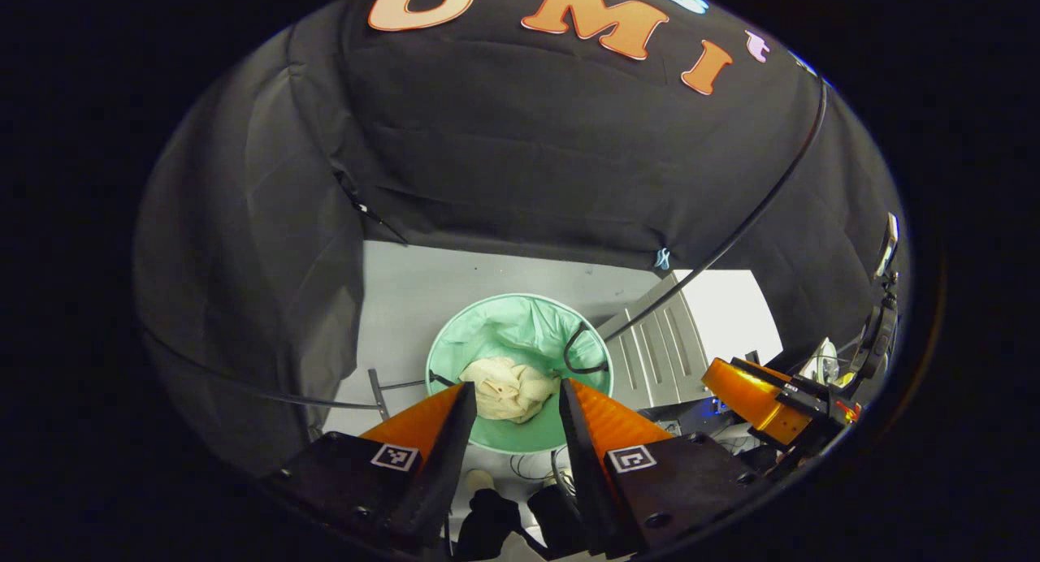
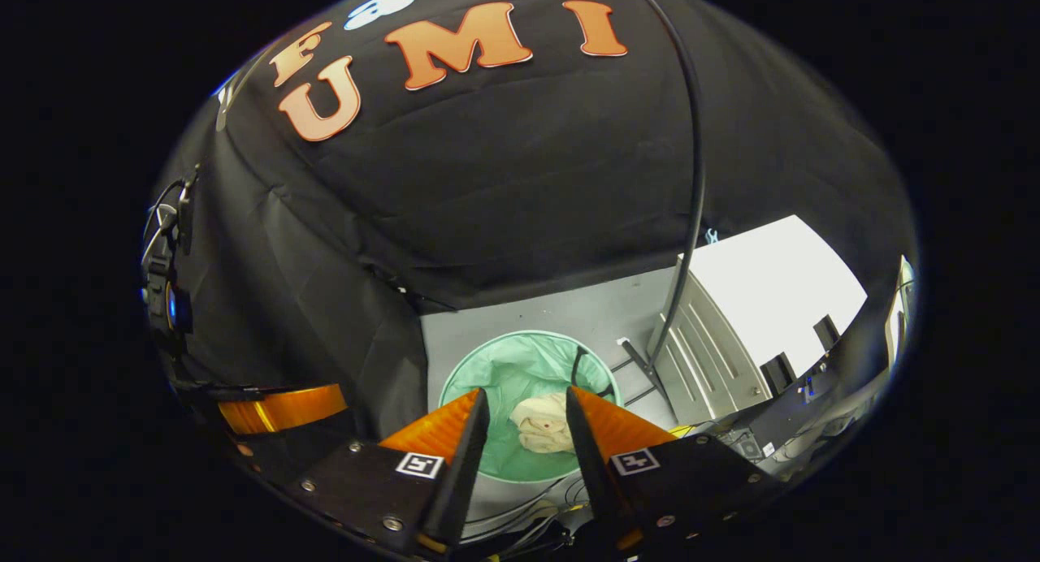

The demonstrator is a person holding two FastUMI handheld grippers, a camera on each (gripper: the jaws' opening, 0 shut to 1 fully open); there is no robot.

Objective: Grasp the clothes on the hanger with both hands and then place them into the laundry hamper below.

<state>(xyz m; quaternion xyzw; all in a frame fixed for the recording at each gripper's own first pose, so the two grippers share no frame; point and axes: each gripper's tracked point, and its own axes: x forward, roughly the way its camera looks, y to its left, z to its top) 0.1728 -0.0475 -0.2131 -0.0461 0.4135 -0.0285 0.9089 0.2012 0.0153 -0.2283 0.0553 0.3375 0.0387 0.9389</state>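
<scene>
Both your grippers hang high over the laundry hamper (image 1: 520, 335), looking down into it, which suits a release from above: anything let go here falls inside the rim rather than on the floor. Your left gripper (image 1: 510, 399) has its fingers spread with nothing between them, and your right gripper (image 2: 528, 404) is likewise parted and empty. The clothes (image 1: 509, 389) lie inside the hamper, toward its 6 o'clock side in the left gripper view, a pale cream bundle, crumpled and folded on itself against the mint-green lining. By my judgement, the drop looks done.
</scene>
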